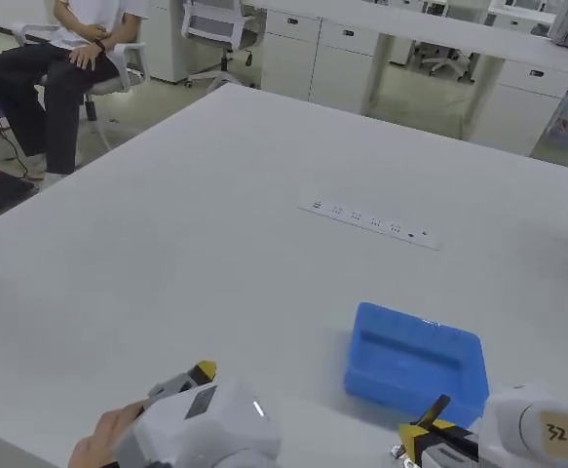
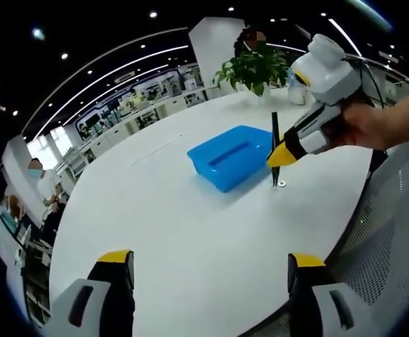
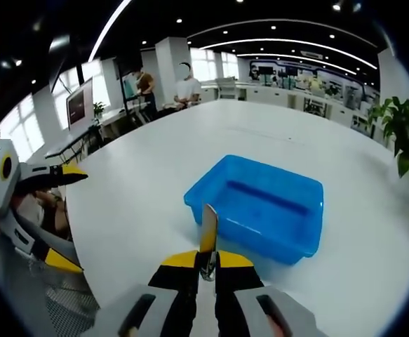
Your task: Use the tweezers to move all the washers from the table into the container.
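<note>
Two grippers work over a white table [image 1: 167,244]; the right gripper [image 3: 208,261] has its jaws pressed together on a pair of tweezers [image 3: 208,225], which stick forward from between the yellow tips; in the left gripper view those tweezers stand nearly upright, points down at the tabletop, right beside one small washer [image 2: 281,184] that lies flat on the table; the washer sits just beside a corner of the blue container [image 2: 232,156], outside it; whether the points touch the washer I cannot tell; the left gripper [image 2: 211,258] has its jaws spread wide with nothing between them, above the table and well to the side of the container; a power strip [image 1: 366,219] lies beyond the container in the head view; a potted plant [image 2: 255,64] stands at the table's far end; a person [image 1: 69,49] sits past the table's far left corner.
</note>
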A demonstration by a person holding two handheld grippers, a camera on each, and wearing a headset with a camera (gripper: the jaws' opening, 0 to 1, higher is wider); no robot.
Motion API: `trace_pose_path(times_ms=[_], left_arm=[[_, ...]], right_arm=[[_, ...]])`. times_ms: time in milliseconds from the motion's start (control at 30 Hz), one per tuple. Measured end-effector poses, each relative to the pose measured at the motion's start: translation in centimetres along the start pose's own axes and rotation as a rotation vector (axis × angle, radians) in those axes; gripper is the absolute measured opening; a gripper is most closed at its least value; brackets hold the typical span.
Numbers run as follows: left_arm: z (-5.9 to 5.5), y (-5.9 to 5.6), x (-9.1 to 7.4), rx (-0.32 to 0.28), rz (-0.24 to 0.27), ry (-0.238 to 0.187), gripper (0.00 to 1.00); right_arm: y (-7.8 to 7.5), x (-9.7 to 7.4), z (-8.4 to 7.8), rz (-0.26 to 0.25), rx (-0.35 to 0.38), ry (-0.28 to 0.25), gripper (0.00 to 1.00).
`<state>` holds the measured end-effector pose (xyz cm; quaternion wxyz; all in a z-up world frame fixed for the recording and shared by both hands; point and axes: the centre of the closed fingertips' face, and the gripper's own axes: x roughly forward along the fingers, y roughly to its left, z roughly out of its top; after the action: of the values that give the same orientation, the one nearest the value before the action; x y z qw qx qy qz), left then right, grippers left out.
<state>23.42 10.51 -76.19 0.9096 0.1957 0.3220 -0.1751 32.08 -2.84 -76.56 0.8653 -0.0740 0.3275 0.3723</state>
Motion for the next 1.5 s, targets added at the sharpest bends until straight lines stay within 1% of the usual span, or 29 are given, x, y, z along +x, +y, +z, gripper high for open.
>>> trace_pose_path(times_ms=[33, 200, 367, 433, 567, 700, 800, 900, 1033, 1167, 1267, 1367, 1467, 1500], left_arm=[[0.0, 0.0, 0.0, 0.002, -0.001, 0.002, 0.93], [0.0, 0.0, -0.1, -0.002, -0.002, -0.001, 0.93], [0.0, 0.0, 0.0, 0.002, -0.002, 0.003, 0.93], [0.0, 0.0, 0.0, 0.002, -0.003, 0.004, 0.93], [-0.2, -0.1, 0.0, 0.008, -0.005, 0.012, 0.92], [-0.3, -0.2, 0.1, 0.01, -0.007, 0.019, 0.92], [-0.4, -0.3, 0.1, 0.01, -0.011, 0.023, 0.92], [-0.5, -0.3, 0.2, 0.005, -0.013, 0.029, 0.92], [-0.6, -0.2, 0.2, 0.008, -0.012, 0.039, 0.91], [-0.8, -0.3, 0.3, 0.003, -0.015, 0.046, 0.91], [-0.9, -0.5, 0.4, 0.011, -0.023, 0.057, 0.91], [-0.9, -0.6, 0.4, 0.011, -0.026, 0.059, 0.91], [-0.9, -0.5, 0.4, 0.002, -0.025, 0.058, 0.9], [-1.0, -0.4, 0.4, 0.001, -0.024, 0.06, 0.9]], right_arm=[[0.0, -0.1, 0.2, 0.0, -0.002, -0.005, 0.05], [-0.4, -1.0, 3.5, -0.003, -0.023, -0.072, 0.05], [-1.0, -1.2, 6.2, -0.007, -0.045, -0.118, 0.05], [-1.4, -1.0, 6.9, -0.013, -0.055, -0.128, 0.05], [-1.9, -0.4, 7.6, -0.015, -0.057, -0.131, 0.05], [-2.5, 0.9, 7.2, -0.023, -0.07, -0.111, 0.05], [-2.8, 1.8, 6.7, -0.022, -0.061, -0.093, 0.05], [-3.3, 3.1, 5.6, -0.022, -0.049, -0.061, 0.05], [-3.8, 4.2, 4.4, -0.02, -0.024, -0.032, 0.05], [-4.1, 4.9, 4.0, -0.018, -0.006, -0.022, 0.05], [-4.3, 5.4, 3.9, -0.019, -0.008, -0.019, 0.05], [-4.5, 5.8, 3.7, -0.021, -0.004, -0.012, 0.05], [-4.6, 6.2, 2.8, -0.024, -0.007, 0.011, 0.05], [-4.6, 6.1, 2.8, -0.024, -0.007, 0.008, 0.05]])
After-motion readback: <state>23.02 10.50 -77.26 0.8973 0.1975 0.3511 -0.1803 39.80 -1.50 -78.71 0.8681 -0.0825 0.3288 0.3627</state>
